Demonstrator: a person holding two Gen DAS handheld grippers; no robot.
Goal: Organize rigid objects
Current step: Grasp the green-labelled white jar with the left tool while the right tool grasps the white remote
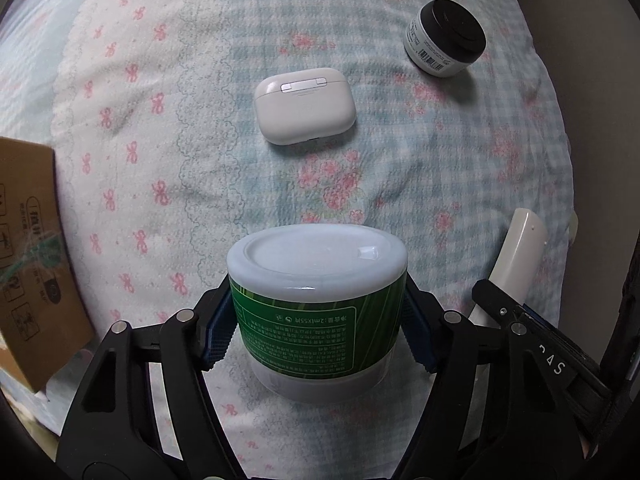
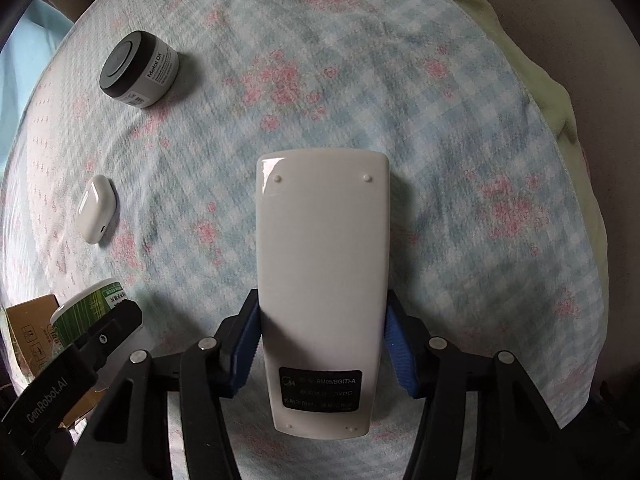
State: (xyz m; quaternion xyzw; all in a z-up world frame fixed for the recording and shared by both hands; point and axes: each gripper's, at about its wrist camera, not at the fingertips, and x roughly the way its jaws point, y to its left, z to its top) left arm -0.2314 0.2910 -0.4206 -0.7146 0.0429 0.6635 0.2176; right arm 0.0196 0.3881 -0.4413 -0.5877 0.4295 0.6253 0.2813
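My left gripper is shut on a white tub with a green label, held above the floral bedcover. My right gripper is shut on a white remote control, held back side up; the remote also shows at the right of the left wrist view. A white earbuds case lies on the cover ahead of the left gripper, and shows at the left of the right wrist view. A small white jar with a black lid lies on its side farther right, also in the right wrist view.
A cardboard box stands at the left edge, also visible in the right wrist view. The blue checked floral bedcover spreads under everything. A pale green blanket lies at the far right.
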